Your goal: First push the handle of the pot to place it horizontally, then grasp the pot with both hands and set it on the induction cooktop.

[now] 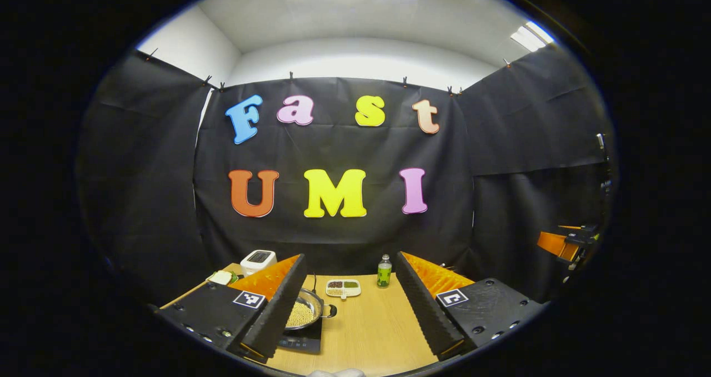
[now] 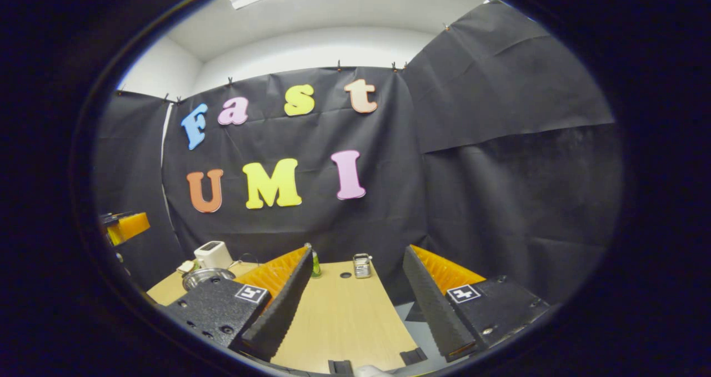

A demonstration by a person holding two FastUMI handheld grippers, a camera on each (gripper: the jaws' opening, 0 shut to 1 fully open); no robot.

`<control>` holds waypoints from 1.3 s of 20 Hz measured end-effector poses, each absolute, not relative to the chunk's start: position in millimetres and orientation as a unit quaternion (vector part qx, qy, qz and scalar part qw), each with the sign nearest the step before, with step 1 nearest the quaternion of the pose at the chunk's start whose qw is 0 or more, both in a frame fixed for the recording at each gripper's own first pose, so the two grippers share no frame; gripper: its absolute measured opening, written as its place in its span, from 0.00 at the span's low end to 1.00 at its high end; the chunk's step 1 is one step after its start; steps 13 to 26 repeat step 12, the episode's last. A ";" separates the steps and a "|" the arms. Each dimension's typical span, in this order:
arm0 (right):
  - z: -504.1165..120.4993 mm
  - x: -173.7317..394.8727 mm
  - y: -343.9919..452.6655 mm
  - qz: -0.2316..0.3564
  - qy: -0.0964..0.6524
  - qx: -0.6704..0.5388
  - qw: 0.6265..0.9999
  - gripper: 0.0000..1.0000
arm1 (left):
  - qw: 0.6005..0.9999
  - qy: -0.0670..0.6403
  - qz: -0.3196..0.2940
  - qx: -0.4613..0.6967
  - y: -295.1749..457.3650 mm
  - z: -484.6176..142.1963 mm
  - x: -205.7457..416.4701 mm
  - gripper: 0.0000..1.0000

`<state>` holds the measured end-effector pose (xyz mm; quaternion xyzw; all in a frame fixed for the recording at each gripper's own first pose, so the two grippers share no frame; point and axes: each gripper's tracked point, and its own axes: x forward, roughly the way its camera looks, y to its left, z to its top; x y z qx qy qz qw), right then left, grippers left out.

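Note:
A steel pot (image 1: 304,312) holding pale yellow beans sits on the black induction cooktop (image 1: 303,341) at the table's near left. My left finger partly hides it. A small dark handle (image 1: 331,310) sticks out of its right side. My left gripper (image 1: 351,263) is open and held above the table, with nothing between its fingers. In the right gripper view the pot (image 2: 203,277) lies far to the left, behind my left finger. My right gripper (image 2: 358,253) is open and holds nothing, over the right part of the table. The other gripper (image 1: 566,242) shows far right in the left gripper view.
On the wooden table (image 1: 372,327) stand a white divided tray (image 1: 343,288) of grains, a green bottle (image 1: 384,271) and a white appliance (image 1: 258,260) at the back left. A small metal holder (image 2: 362,265) and a dark disc (image 2: 345,275) sit near the table's far right end.

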<state>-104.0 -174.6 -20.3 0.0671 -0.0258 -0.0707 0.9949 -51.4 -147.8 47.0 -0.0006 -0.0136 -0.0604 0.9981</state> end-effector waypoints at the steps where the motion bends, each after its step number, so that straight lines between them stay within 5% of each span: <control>1: -17.4 -105.2 -172.1 -0.071 -0.029 0.064 0.995 1.00 | 0.998 -0.017 -0.060 -0.003 -144.7 48.9 -52.5 0.96; 26: -1.2 -112.4 -148.2 -0.052 -0.044 0.045 0.997 1.00 | 0.999 -0.024 -0.048 -0.007 -130.9 54.6 -60.9 0.96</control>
